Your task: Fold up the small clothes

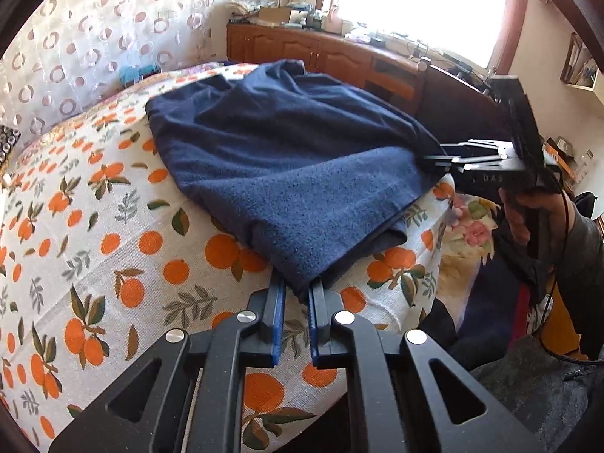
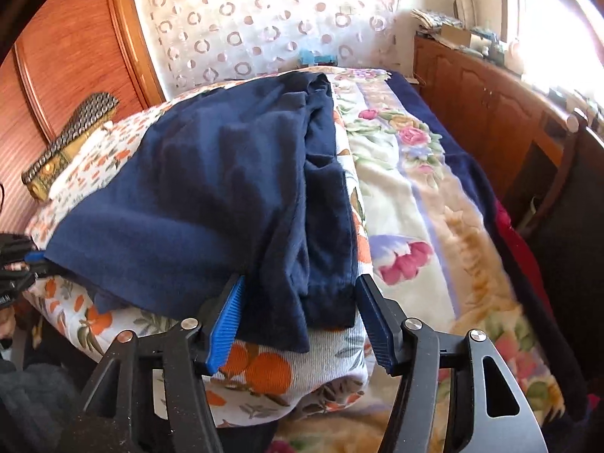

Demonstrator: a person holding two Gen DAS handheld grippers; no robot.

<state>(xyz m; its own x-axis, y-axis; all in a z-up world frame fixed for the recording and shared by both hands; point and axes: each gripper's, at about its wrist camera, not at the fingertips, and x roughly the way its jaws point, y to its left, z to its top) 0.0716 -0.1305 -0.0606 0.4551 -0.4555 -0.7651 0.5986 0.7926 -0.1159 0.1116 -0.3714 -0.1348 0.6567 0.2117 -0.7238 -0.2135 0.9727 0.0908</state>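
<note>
Now left hand-held gripper [image 1: 298,294] pinching navy garment [image 1: 287,158] corner; right hand-held gripper [image 2: 298,302] agape astride hem

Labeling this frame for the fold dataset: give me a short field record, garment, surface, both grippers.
garment: navy cloth, partly folded, rumpled
surface: orange-print sheet over a floral blanket
left gripper: shut on the cloth's near corner
right gripper: open, pads either side of the cloth's near edge, not pressing
fold status: not finished
</note>
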